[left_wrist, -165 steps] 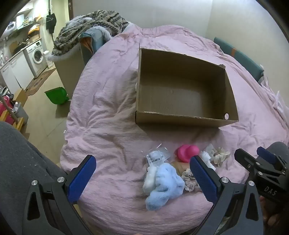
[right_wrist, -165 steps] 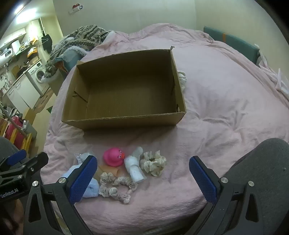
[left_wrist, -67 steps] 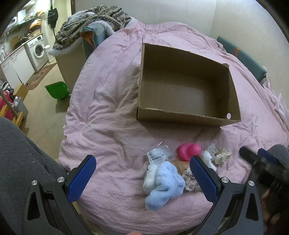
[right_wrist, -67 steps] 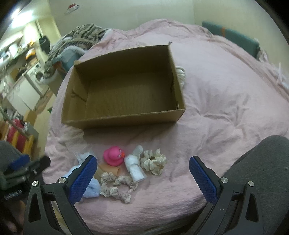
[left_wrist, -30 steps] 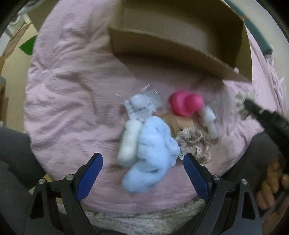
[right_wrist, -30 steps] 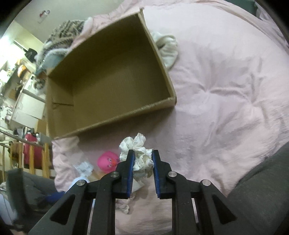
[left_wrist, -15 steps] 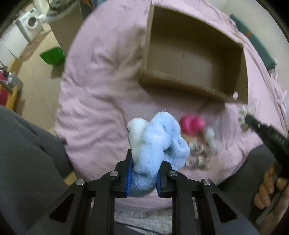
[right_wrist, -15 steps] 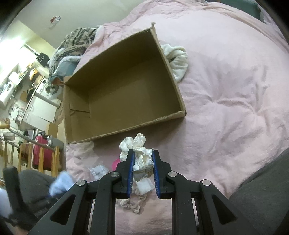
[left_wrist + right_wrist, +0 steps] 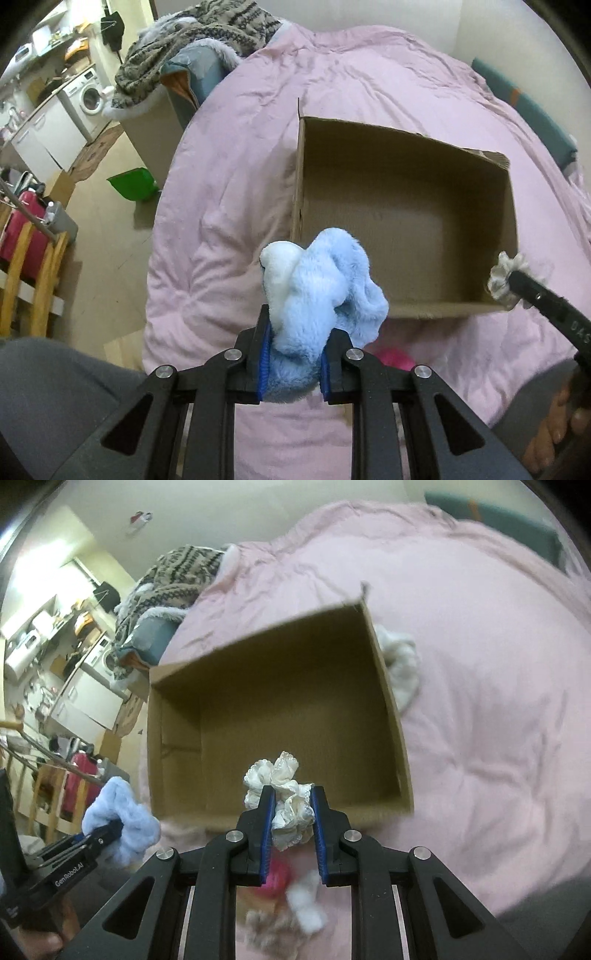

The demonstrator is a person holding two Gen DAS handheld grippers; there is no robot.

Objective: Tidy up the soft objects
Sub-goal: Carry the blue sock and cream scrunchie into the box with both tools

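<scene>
Left gripper [image 9: 291, 354]: jaws clamped on the blue fluffy bundle [image 9: 317, 295], which carried a white lump at its 10 o'clock side. Bundle was held off the bed, in front of the near left corner of the cardboard box [image 9: 406, 306].

Right gripper [image 9: 291, 819]: jaws pinched on the cream lace scrunchie [image 9: 284, 786], held at the box's near wall, roughly over the rim. In the left view that scrunchie showed at 3 o'clock, by the box's near right corner.

Box sat open-topped on the pink duvet [image 9: 229, 192], nothing visible inside. A white cloth [image 9: 400, 664] lay against its outer right wall.

Step in hand, as I judged it: both items in carry toward the box, neither released. Next move called for taking each gripper past the near wall and over the floor of the box before parting the jaws; the left had farther to go.

Left on the duvet below the right gripper at 6 o'clock, blurred: a pink toy [image 9: 277, 880], a white roll [image 9: 306, 897], another scrunchie.

Writing: "GenRobot.AI" on the left gripper's body in the right view; "DAS" partly legible on the right gripper's body in the left view. No labels on the box.
</scene>
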